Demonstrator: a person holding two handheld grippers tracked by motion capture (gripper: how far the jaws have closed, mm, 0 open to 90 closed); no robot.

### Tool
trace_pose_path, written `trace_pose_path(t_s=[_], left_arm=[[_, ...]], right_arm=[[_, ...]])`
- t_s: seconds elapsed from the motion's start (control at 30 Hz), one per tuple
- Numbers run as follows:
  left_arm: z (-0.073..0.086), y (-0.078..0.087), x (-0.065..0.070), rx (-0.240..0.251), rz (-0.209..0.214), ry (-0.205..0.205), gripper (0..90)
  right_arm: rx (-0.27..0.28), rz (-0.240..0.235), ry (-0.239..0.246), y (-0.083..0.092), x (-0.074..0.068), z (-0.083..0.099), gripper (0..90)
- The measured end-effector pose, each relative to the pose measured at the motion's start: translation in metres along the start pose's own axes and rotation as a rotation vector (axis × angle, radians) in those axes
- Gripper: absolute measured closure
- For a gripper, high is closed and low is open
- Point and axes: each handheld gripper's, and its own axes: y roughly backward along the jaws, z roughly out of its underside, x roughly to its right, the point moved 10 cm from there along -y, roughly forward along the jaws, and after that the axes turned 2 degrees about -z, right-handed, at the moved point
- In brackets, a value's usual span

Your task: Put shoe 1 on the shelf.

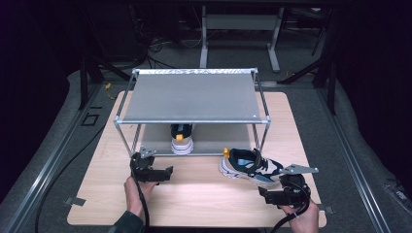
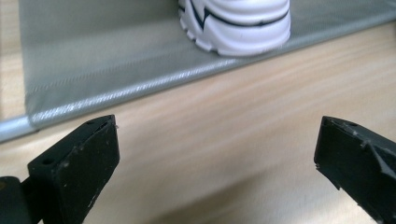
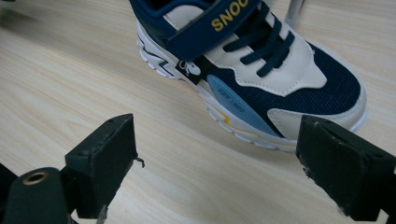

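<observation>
- Both grippers are hanging with jaws apart, empty: left gripper, right gripper.
- One shoe is already sitting on the rack's lower shelf.
- Second shoe is waiting on the table, just beyond the right gripper.

Two sneakers were counted: one navy-and-white sneaker on the tabletop at lower right of the high view, another sneaker at center on the lower shelf. There was one two-tier metal rack, one wooden table, and two handheld grippers, left gripper and right gripper.
</observation>
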Motion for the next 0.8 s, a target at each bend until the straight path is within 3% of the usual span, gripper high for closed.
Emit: trace_pose_path(t_s=[0.4,0.8], left_arm=[[0.025,0.029,-0.017,-0.009,-0.013,-0.024,0.1],[0.051,0.048,-0.041,-0.013,-0.047,0.005,0.5]], right_arm=[[-0.011,-0.012,0.045,-0.007,-0.014,-0.019,12.7],[-0.029,-0.026,0.098,-0.017,-0.031,-0.042,13.5]])
